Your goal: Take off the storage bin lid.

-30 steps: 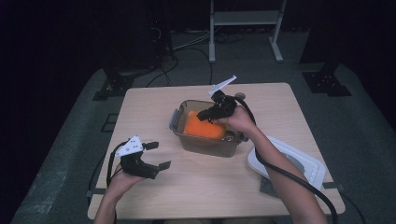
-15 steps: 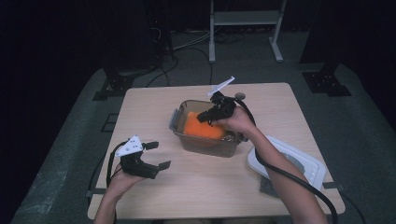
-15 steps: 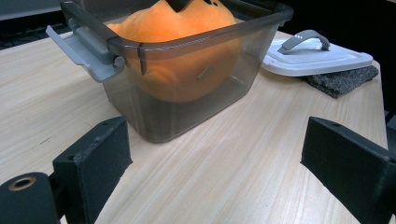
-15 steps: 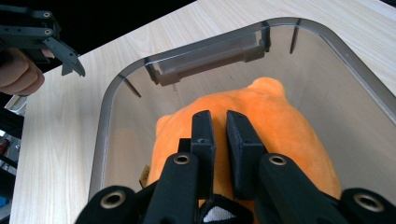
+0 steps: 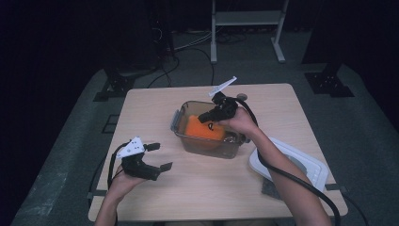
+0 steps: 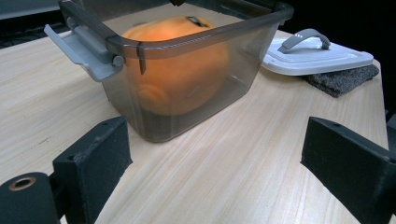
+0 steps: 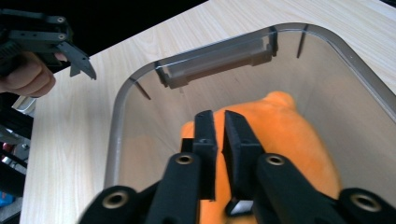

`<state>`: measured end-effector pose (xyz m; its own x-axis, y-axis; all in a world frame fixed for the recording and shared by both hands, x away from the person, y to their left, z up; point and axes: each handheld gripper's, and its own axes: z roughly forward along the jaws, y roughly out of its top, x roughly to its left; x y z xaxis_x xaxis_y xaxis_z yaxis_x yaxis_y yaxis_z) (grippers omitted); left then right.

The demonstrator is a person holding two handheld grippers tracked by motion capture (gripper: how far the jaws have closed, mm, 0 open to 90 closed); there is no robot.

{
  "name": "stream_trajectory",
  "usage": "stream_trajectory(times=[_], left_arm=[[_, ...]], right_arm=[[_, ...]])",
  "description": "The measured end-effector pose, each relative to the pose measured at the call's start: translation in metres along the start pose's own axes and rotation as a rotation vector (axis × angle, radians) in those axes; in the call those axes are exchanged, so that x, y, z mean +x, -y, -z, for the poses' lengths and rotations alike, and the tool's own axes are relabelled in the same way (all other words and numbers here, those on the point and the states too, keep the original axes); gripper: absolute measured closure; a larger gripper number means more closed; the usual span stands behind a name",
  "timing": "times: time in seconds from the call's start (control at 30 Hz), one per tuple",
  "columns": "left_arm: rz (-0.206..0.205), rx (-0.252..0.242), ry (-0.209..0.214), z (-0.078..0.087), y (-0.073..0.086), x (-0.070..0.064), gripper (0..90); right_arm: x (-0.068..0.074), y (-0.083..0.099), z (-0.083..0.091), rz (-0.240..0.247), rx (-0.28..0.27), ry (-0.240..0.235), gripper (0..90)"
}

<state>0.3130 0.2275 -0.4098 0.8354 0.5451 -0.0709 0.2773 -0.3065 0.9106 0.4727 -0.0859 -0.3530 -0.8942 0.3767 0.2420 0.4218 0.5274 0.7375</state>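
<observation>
A clear grey container [image 5: 207, 147] stands mid-table with an orange plush toy [image 5: 200, 128] inside. My right gripper [image 5: 202, 117] dips into the container from above. In the right gripper view its jaws [image 7: 218, 116] are shut just over the toy [image 7: 289, 135], with nothing visibly caught between them. Toward the near left of the table, my left gripper [image 5: 161, 156] hangs open. Its jaws [image 6: 215, 140] face the container's wall [image 6: 187, 42], and the toy [image 6: 177, 79] shows through it.
The container's white lid [image 5: 301, 165] lies on a dark grey cloth [image 5: 270, 188] at the near right. Grey latch flaps hang at the container's ends [image 6: 77, 51]. The person's left hand with its gripper [image 7: 70, 51] shows beyond the container rim [image 7: 114, 135].
</observation>
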Motion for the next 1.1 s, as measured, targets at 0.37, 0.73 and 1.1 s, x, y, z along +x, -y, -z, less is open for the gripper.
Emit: stream_trajectory(times=[0.37, 0.73, 1.1], left_arm=[[0.003, 0.003, 0.002, -0.001, 0.001, 0.000, 7.5], [-0.001, 0.015, 0.003, -0.003, 0.002, 0.000, 7.5], [-0.002, 0.022, -0.001, -0.004, 0.003, 0.000, 7.5]], right_arm=[[0.004, 0.005, 0.014, -0.001, -0.031, -0.017, 74.0], [0.013, 0.016, 0.043, 0.005, -0.072, -0.009, 60.6], [0.019, 0.040, 0.081, 0.005, -0.124, 0.040, 48.8]])
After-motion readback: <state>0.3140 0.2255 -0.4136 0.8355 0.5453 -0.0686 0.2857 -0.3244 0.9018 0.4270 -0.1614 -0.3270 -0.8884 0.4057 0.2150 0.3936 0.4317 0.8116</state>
